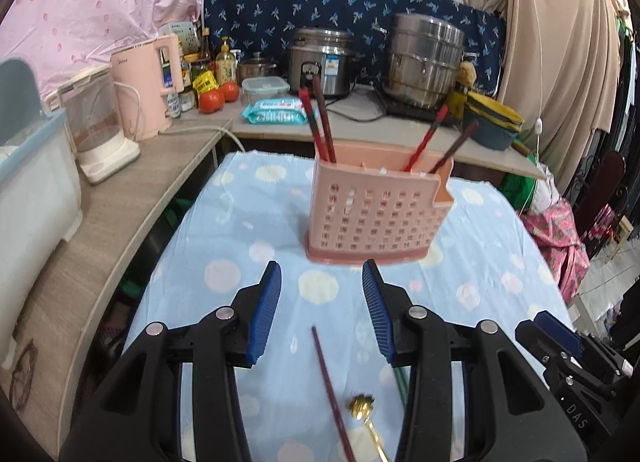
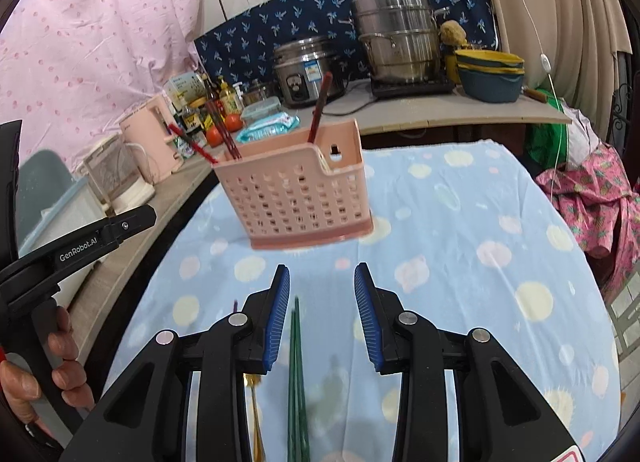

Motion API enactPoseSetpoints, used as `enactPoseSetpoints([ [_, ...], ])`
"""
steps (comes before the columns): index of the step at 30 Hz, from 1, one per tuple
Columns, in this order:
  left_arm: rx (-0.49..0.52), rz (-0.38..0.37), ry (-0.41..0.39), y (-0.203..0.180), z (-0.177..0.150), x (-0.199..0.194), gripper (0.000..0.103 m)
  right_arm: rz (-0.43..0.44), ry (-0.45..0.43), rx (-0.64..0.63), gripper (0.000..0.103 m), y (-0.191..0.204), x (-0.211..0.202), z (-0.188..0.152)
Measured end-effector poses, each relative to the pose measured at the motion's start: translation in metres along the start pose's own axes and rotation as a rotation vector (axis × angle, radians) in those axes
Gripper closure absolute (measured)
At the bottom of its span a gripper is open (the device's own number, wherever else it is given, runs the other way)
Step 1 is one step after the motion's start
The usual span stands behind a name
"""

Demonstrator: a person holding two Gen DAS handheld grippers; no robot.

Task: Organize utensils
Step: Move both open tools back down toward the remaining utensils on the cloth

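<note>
Your left gripper (image 1: 322, 280) and right gripper (image 2: 322, 282) both hang partly open and empty over the table (image 2: 460, 222), the pink utensil holder (image 1: 376, 214) mid-table ahead, loose chopsticks (image 2: 297, 374) toward the near edge.

Home kitchen: rice cooker (image 1: 322, 66), kettle (image 1: 146, 88), steamer pot (image 1: 424, 62).
</note>
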State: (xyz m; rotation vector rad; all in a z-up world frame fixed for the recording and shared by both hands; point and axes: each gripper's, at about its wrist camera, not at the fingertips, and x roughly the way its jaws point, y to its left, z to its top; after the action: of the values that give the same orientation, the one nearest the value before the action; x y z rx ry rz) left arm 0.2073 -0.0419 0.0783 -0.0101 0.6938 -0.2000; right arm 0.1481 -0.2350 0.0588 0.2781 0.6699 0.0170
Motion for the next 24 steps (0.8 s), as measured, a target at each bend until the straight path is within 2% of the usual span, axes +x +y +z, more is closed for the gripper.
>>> enactPoseSetpoints([
  [14, -0.013, 0.019, 0.216, 0.009, -0.11, 0.009, 0.061, -0.031, 0.182, -0.063, 0.07, -0.002, 0.0, -0.104],
  [24, -0.007, 0.008, 0.305, 0.006, -0.157, 0.003, 0.061, -0.021, 0.253, -0.094, 0.07, 0.001, -0.002, -0.14],
])
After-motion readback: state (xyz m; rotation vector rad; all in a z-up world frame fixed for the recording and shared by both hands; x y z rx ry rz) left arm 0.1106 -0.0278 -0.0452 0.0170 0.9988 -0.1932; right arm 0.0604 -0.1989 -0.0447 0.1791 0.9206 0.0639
